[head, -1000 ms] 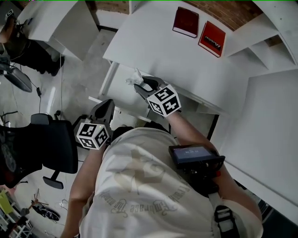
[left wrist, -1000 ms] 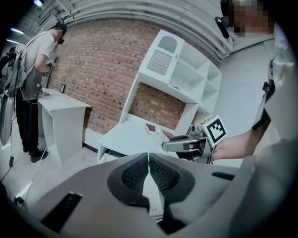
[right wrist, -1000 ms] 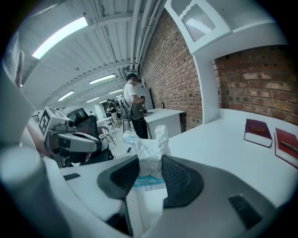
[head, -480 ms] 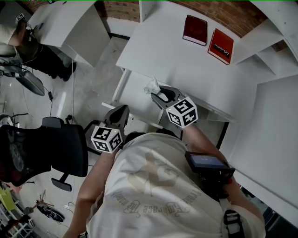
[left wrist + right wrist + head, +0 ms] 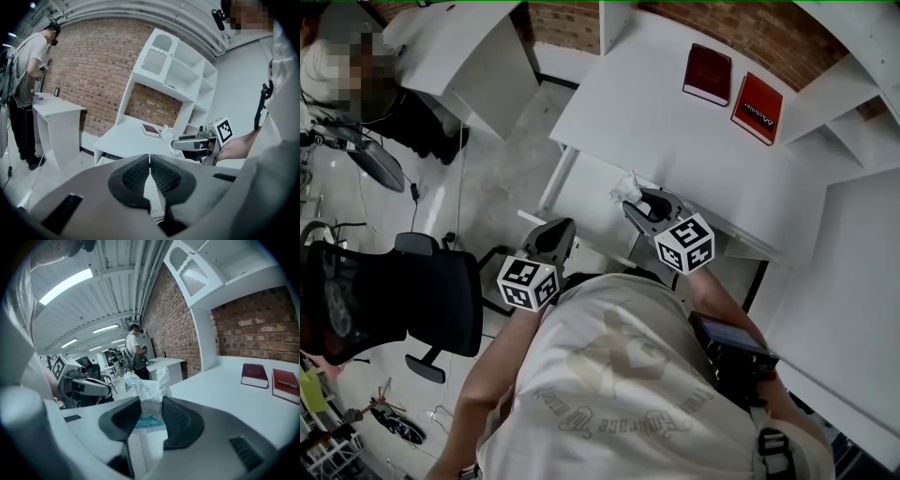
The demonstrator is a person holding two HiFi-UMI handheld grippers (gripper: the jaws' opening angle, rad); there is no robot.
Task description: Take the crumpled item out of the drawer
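Two grippers show in front of the person. The right gripper is clenched on the crumpled item, a white wad with a little blue print, and its jaws have just been tightening on it. Most of the wad sticks up past the pads. In the head view the item is clear of the drawer. It hangs in the air at the front edge of the white tabletop, and the pulled-out drawer lies just below and to the left.

The left gripper has its jaws pressed together with nothing between them. It sits lower and further left, near the drawer's front, well apart from the item.

A pair of red books lies side by side at the back of the tabletop, close to the brick wall and far from the right gripper. A white shelf unit stands at the tabletop's right end. A black office chair crowds the floor just left of the left gripper. Beyond it another person stands at a second white desk.
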